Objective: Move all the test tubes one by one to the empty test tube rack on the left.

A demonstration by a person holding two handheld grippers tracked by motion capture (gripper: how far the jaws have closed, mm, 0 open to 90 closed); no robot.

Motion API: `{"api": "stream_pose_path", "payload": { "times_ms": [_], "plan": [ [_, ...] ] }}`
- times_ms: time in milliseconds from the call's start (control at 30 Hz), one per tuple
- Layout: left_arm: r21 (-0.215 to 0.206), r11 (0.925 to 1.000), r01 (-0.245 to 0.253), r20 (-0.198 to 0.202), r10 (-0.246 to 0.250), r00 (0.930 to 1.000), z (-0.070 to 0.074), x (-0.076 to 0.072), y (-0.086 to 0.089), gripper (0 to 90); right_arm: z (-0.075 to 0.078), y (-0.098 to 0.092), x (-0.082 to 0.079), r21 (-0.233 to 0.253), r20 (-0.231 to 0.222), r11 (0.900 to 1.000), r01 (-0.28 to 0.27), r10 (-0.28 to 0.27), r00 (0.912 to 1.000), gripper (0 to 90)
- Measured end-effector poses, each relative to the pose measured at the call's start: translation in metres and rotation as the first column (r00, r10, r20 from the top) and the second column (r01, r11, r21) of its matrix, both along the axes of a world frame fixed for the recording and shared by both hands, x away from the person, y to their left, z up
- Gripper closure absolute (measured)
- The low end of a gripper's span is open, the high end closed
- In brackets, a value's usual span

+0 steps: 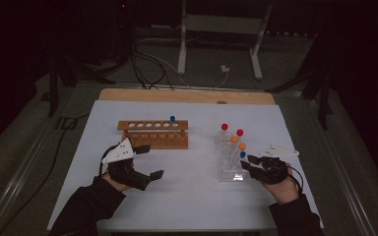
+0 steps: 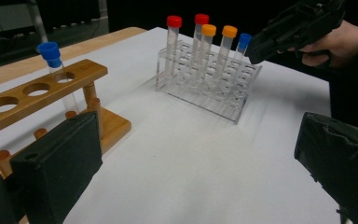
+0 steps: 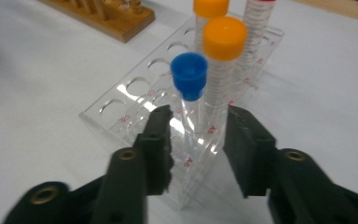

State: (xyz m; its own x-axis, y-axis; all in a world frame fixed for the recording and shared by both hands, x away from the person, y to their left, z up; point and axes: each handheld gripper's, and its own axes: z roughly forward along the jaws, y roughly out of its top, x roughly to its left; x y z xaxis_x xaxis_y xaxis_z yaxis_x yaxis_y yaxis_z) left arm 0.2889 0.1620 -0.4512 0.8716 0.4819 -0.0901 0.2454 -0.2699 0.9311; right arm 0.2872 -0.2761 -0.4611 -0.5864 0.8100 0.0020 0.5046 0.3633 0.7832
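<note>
Upright blue-capped tube [image 3: 189, 88], right gripper [image 3: 198, 135] astride, open

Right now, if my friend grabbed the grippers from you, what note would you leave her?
Right gripper: open, jaws either side of the blue-capped tube in the clear plastic rack, not yet squeezing.
Left gripper: open, holding nothing, near the wooden rack.
Done: one blue-capped tube already stands in the wooden rack.
Left: five tubes sit in the clear rack, two red, two orange, one blue. Probably close on the blue one, lift it, carry it over.
</note>
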Motion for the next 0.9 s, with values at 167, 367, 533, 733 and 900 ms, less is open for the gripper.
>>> {"api": "stream_pose_path", "payload": {
  "times_ms": [167, 367, 533, 733, 900],
  "plan": [
    [0.0, 1.0, 0.004, -0.002, -0.004, 1.0, 0.0, 0.0, -0.001, 1.7, -0.001, 0.002, 0.002, -0.006, -0.01, 1.0, 0.003, -0.003, 0.9999, 68.6],
    [0.007, 0.9999, 0.008, -0.007, -0.008, 0.9999, -0.002, 0.001, -0.001, 1.7, -0.002, 0.006, 0.005, -0.016, -0.017, 1.0, -0.002, 0.002, 0.9998, 74.1],
    [0.012, 0.9999, 0.005, -0.009, -0.005, 0.9999, -0.003, 0.002, -0.001, 1.7, -0.002, 0.011, 0.007, -0.032, -0.013, 0.999, 0.005, -0.005, 0.9999, 75.1],
    [0.009, 0.9999, 0.005, -0.009, -0.005, 1.0, -0.003, 0.002, -0.001, 1.7, -0.002, 0.014, 0.006, -0.044, -0.005, 0.999, 0.019, -0.019, 0.9998, 76.0],
    [0.005, 1.0, 0.004, -0.009, -0.004, 0.9999, -0.003, 0.002, -0.001, 1.7, -0.002, 0.014, 0.006, -0.046, 0.0, 0.999, 0.027, -0.027, 0.9996, 76.8]
  ]
}}
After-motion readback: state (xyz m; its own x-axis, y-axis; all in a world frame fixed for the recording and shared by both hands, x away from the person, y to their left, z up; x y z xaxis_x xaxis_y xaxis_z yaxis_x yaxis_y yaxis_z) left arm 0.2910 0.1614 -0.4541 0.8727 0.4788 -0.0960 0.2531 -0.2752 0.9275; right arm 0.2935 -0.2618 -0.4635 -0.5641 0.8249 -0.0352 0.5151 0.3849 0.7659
